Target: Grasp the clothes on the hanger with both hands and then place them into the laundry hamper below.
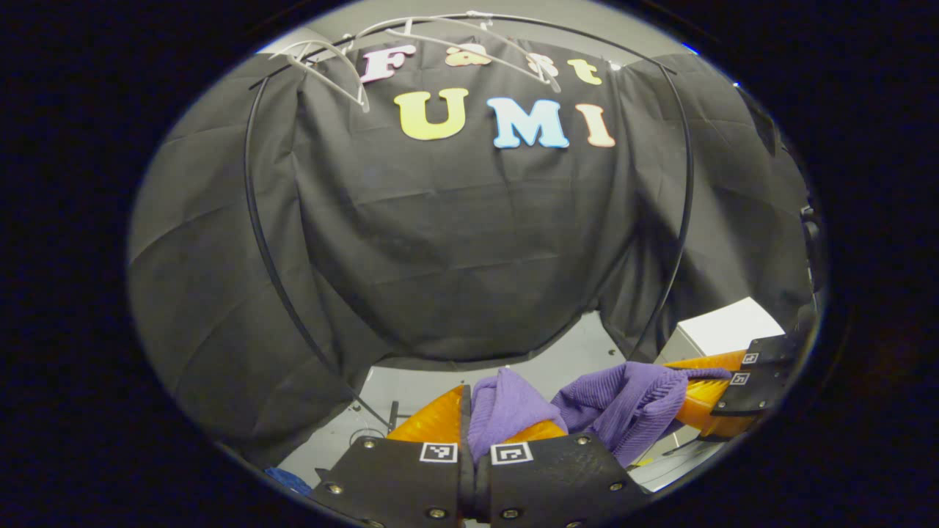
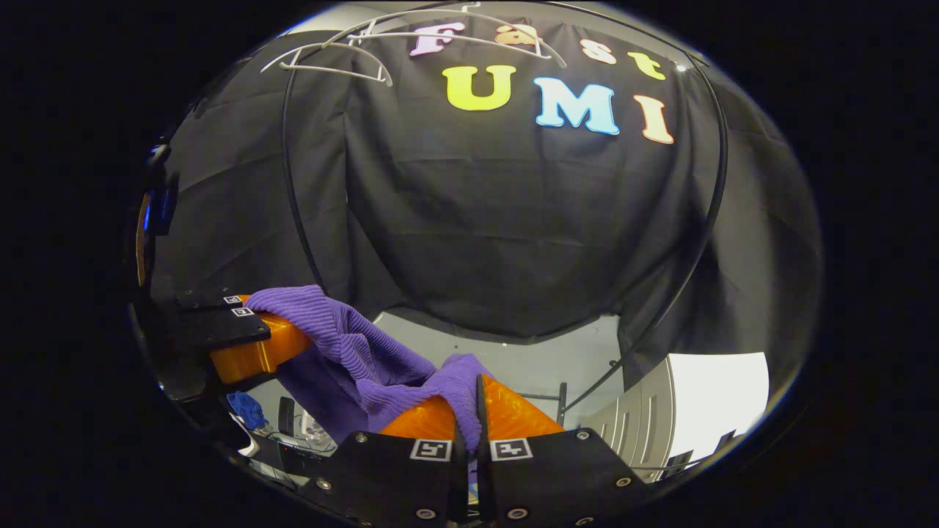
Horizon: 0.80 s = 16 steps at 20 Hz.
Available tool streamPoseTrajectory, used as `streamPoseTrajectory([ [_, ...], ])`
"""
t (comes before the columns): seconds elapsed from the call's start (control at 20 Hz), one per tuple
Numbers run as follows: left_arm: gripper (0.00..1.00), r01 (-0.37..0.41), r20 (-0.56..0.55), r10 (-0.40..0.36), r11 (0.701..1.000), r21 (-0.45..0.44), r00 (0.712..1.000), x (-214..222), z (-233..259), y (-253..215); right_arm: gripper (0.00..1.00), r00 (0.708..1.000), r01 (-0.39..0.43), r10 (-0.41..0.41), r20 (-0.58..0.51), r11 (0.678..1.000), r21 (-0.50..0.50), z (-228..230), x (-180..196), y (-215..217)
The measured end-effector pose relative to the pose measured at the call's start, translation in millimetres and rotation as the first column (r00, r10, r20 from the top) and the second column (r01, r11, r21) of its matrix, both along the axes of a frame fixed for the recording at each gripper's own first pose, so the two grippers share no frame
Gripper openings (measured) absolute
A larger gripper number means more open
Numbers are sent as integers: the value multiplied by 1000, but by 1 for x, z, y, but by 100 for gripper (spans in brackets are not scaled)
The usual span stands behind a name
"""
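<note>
Your left gripper (image 1: 473,411) and right gripper (image 2: 466,407) each have the jaws clamped on the purple garment (image 2: 345,341); it hangs between the 2, below the empty white hangers (image 1: 440,40); it looks soft and light, so hold the bunched folds firmly.

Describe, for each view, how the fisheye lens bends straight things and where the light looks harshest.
Left gripper view: the black rack poles bow outward; the white box is brightly lit. Right gripper view: the poles curve likewise; the white cabinet is washed out; the purple garment stays sharp.
</note>
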<state>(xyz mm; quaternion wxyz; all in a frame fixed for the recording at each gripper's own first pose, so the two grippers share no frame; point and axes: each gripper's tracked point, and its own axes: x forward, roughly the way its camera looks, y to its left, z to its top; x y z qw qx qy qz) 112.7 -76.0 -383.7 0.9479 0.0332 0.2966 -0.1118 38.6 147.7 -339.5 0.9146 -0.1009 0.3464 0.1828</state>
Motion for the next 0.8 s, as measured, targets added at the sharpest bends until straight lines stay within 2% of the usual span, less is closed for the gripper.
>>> streamPoseTrajectory([
  [0.05, 6, 5, -20, -5, 1000, 6, 1000, -5, -12, 0, 6, 1000, 1, -1, -20, 1000, -12, -7, -5, -3],
  [0.1, 1, 9, -35, -8, 1000, 15, 999, -9, -20, 1, 6, 999, 2, -3, -38, 1000, -22, -16, -11, -5],
  [0.2, 1, 13, -72, -10, 999, 38, 997, -16, -37, 7, 7, 997, 8, -13, -76, 998, -58, -31, -20, -13],
  [0.4, 3, 9, -162, 5, 996, 87, 987, -30, -73, 18, 12, 987, -10, -10, -162, 993, -120, -53, -39, -25],
  [0.45, 7, 12, -191, 6, 996, 93, 982, -37, -81, 21, 14, 986, -16, -6, -166, 991, -132, -55, -43, -26],
  [0.5, 7, 10, -208, 10, 995, 99, 978, -44, -86, 24, 18, 987, -23, 1, -163, 991, -133, -54, -43, -27],
  [0.55, 4, 10, -212, 12, 995, 103, 977, -49, -89, 27, 32, 986, -30, 8, -165, 991, -133, -53, -44, -28],
  [0.6, 18, 11, -221, 11, 995, 102, 975, -53, -91, 29, 36, 987, -35, 12, -163, 990, -137, -53, -47, -28],
  [0.65, 38, 11, -210, 11, 995, 103, 978, -59, -85, 31, 49, 987, -37, 15, -161, 990, -138, -51, -49, -27],
  [0.7, 57, 6, -195, 15, 994, 106, 981, -59, -80, 35, 56, 987, -37, 15, -158, 990, -137, -52, -52, -28],
  [0.75, 77, -6, -180, 26, 994, 113, 983, -59, -74, 41, 71, 988, -32, 11, -155, 990, -135, -51, -52, -28],
  [0.8, 96, -21, -166, 40, 993, 117, 985, -58, -66, 47, 77, 989, -24, 4, -149, 991, -135, -49, -53, -29],
])
